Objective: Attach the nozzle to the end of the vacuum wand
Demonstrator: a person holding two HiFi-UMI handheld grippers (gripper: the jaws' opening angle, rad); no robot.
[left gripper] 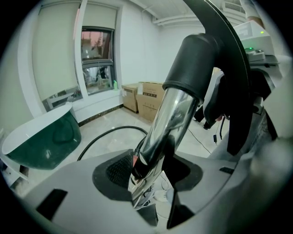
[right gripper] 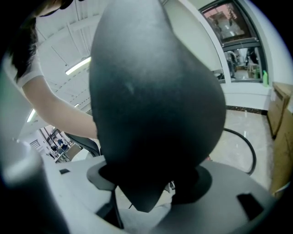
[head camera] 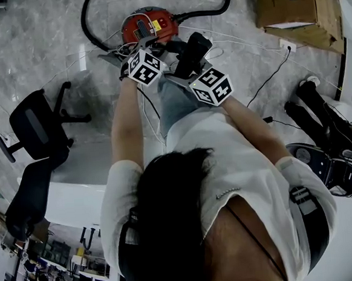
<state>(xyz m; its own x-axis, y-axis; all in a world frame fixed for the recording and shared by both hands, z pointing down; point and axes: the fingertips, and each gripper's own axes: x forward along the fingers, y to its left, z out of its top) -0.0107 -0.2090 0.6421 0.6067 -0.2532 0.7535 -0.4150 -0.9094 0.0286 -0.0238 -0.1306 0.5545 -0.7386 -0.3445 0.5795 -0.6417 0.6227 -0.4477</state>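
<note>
Our left gripper [left gripper: 146,170] clenches the slick, stiff chrome vacuum wand [left gripper: 176,114]. Our right gripper [right gripper: 151,185] has its fingers [right gripper: 203,183] released around the black plastic nozzle [right gripper: 155,100], probably light and rigid; we'd regrip its narrow neck.

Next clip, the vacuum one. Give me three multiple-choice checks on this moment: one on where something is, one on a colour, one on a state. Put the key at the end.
1. Where does the red vacuum canister sit?
A. on a shelf
B. on the floor, at the top of the head view
C. in a sink

2. What colour is the wand in the left gripper view?
A. shiny chrome
B. red
C. green

3. How do the jaws of the left gripper stand?
A. wide apart, nothing between them
B. shut on a cable
C. shut on the wand

Key: 1 B, the canister rests on the pale floor; 2 A, the tube mirrors the room around it; 3 C, both pads press on the tube's sides.
</note>
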